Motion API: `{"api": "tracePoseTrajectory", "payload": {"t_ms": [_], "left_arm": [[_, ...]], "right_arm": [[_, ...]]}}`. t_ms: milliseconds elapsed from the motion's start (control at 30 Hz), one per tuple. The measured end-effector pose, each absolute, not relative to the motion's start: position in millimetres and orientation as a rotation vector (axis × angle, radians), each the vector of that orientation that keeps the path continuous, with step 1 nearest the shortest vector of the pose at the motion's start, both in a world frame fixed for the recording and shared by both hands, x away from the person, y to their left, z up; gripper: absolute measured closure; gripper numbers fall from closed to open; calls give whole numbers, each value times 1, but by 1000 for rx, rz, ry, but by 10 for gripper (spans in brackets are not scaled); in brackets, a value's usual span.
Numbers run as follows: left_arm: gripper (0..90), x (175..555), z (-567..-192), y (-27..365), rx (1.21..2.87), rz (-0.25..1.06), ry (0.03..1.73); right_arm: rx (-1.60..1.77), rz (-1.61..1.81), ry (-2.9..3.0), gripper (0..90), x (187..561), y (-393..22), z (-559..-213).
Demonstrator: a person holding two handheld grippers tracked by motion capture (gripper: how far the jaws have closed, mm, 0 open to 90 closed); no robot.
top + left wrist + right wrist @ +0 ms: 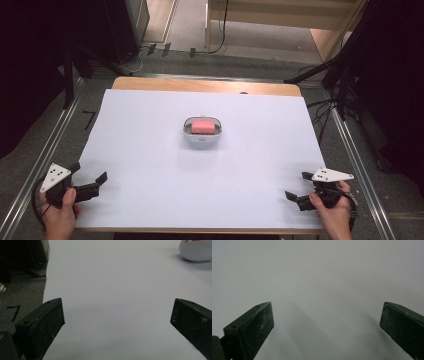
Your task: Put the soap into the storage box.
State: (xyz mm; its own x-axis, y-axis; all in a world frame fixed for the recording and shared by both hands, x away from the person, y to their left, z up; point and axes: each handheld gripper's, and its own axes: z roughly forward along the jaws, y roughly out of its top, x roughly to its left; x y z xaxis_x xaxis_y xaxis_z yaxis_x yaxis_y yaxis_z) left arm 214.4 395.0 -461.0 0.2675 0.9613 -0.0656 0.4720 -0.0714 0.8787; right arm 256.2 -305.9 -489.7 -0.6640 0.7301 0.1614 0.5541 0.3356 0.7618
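A white dish [202,134] holding a pink bar [203,126] sits mid-table [150,165], bare white surface all around it. The left claw [90,181] rests near the front left corner, the right claw [298,186] near the front right; both point inward, released, jaws spread, well apart from the dish.

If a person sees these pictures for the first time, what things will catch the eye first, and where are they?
The eye goes first to the pink block lying in a small white dish near the middle of the white table. Next come the left gripper at the near left corner and the right gripper at the near right corner. Both are open and far from the dish.
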Motion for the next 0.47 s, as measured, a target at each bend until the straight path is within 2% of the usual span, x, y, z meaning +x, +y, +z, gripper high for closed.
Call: {"api": "tracePoseTrajectory", "payload": {"t_ms": [467], "left_arm": [[0,215,-461,395,1684,709,1329]], "right_arm": [[1259,1268,2232,0,235,-329,-489]]}}
